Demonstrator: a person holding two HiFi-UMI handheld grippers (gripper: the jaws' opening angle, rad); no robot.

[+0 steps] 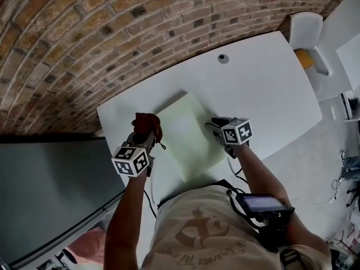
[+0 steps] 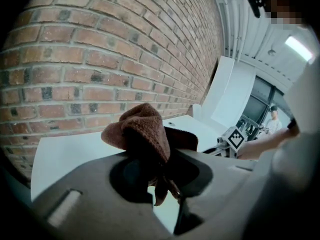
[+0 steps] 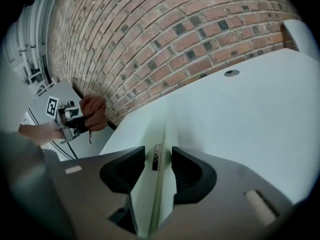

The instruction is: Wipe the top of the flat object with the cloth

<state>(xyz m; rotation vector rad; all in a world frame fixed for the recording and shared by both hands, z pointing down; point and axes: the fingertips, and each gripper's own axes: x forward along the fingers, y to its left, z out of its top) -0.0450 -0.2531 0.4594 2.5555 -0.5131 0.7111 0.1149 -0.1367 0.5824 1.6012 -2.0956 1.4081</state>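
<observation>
Lengthwise toward the wall [image 1: 84, 49] lies the slab [image 1: 188, 139], right gripper [image 3: 158, 154] gaping astride its edge, left gripper [image 2: 162, 166] clamping cloth [image 2: 142, 129].

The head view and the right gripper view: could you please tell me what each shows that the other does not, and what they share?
Only the head view: the whole flat object lying on the white table, and the person's torso. Only the right gripper view: the jaws of the right gripper standing apart, astride that object's edge, with a small label between them. Both: the left gripper carrying the brown cloth, and the brick wall.
</observation>
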